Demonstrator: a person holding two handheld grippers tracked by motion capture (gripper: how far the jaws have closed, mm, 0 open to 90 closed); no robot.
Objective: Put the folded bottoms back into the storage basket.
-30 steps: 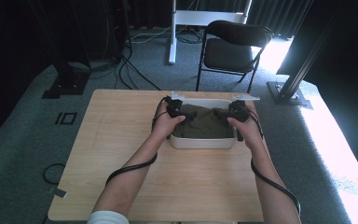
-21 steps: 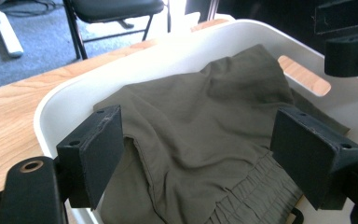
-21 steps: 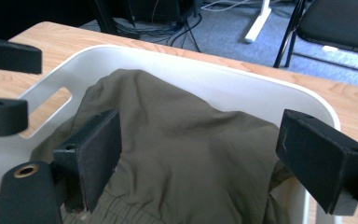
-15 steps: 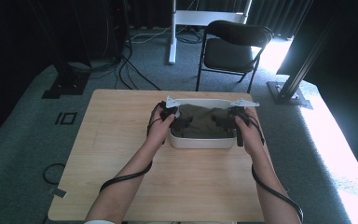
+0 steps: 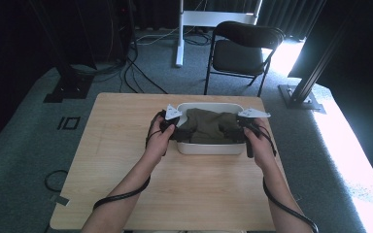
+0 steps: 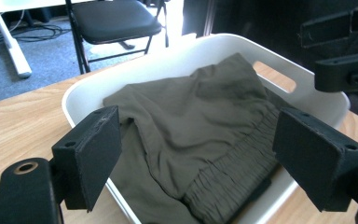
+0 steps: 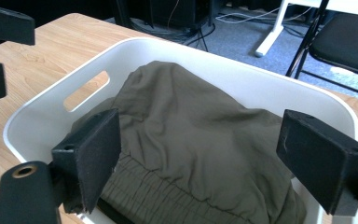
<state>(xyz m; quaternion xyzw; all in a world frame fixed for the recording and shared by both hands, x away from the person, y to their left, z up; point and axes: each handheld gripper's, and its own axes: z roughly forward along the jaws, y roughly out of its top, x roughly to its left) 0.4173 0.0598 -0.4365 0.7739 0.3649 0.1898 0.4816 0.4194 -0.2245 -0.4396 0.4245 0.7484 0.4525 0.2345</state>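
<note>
So from up top, the olive-green garment (image 5: pixel 208 126) is bunched inside the white bin (image 5: pixel 209 148) sitting toward the far middle of the wooden table (image 5: pixel 116 145). The left gripper (image 5: pixel 171 127) hangs at the bin's 9 o'clock end and the right gripper (image 5: pixel 240 130) at its 3 o'clock end, so the cloth's long axis runs straight between them and neither hand looks closer than the other.

Left gripper view: jaws spread wide with nothing between the pads, and the garment (image 6: pixel 191 140) lies dead ahead at 12 o'clock, just below and past the tips. Its gathered waistband (image 6: pixel 233 172) runs along the near wall of the bin (image 6: pixel 81 100).

Right gripper view: same deal, jaws wide apart and empty, the cloth (image 7: pixel 191 140) mounded straight ahead at 12 o'clock, the bin's handle slot (image 7: pixel 86 89) off at about 10.

My guess is both go straight down onto their own end of the cloth.
</note>
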